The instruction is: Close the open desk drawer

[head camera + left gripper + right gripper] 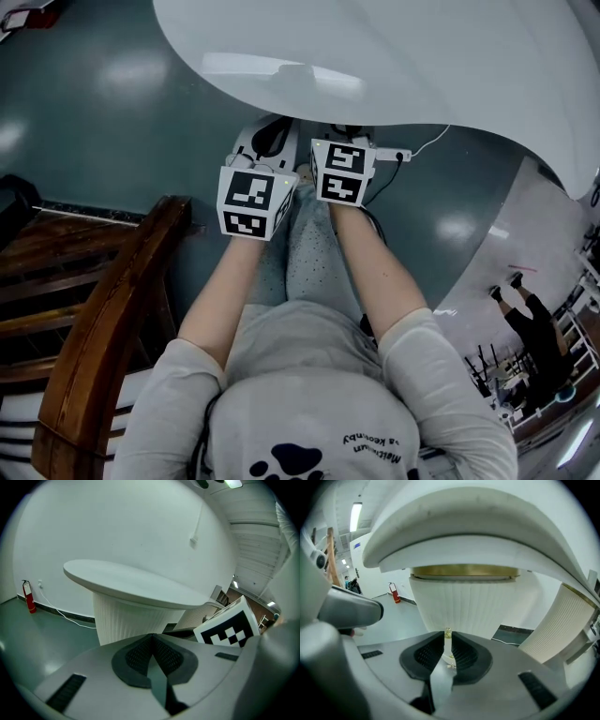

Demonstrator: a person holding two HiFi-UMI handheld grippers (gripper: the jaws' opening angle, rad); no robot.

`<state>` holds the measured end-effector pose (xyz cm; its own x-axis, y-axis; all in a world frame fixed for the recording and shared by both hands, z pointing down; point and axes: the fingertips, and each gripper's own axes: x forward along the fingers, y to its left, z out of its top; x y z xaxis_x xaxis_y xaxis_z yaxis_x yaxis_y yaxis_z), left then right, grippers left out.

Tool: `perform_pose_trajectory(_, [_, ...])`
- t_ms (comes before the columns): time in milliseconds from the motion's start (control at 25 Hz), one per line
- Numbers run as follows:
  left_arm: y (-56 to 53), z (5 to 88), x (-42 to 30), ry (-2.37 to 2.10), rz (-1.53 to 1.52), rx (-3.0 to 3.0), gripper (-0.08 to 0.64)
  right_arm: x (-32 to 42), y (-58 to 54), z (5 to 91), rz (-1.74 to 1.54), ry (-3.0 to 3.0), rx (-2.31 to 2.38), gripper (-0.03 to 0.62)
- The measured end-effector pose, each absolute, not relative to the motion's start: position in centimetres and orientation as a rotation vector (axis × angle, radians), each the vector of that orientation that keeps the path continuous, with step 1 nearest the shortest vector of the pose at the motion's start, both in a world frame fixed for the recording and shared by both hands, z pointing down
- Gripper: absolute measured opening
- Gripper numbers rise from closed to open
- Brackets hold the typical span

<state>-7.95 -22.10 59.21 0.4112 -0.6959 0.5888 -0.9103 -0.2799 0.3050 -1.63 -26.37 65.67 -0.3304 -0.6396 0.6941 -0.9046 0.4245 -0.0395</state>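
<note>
The white desk top point(394, 56) hangs over both grippers. Its ribbed white base point(464, 604) faces the right gripper view, with a brass-coloured band point(464, 570) under the top. I cannot make out a drawer. My left gripper point(152, 635) is shut with nothing in it, and it sits under its marker cube point(255, 202). My right gripper point(447, 634), under its cube point(342, 172), shows a narrow slit between the pads. A tiny brass piece point(448, 632) lies in line with that slit, apparently on the ribbed front beyond. Nothing is gripped.
A dark wooden chair point(103, 337) stands close at the left. A white cable with a power strip point(403, 155) lies on the grey-green floor. A second ribbed white panel point(558, 625) stands at the right. A red fire extinguisher point(29, 598) is by the wall.
</note>
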Motion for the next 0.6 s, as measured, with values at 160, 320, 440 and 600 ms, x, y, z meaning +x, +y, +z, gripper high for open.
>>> perform_pose_trajectory(160, [-20.8,57.8,-7.4,-1.359,0.464,2.067,0.006,-1.0,-24.4,64.0,0.573,-2.087,1.281,0.039])
perform_pose_trajectory(320, [-20.0,56.4,-6.9,-1.360,0.454,2.069,0.006,-0.8,-22.6,62.6,0.593,-2.100,1.265,0.023])
perform_pose_trajectory(440, [-19.9,55.3,-6.4,-1.363,0.447,2.079,0.006,-0.5,-22.2,61.2,0.612,-2.123,1.273,0.018])
perform_pose_trajectory(600, [-19.5,54.1,-6.4,-1.380,0.446,2.085,0.006,-0.3,-21.3,60.1,0.636,-2.133,1.254,0.017])
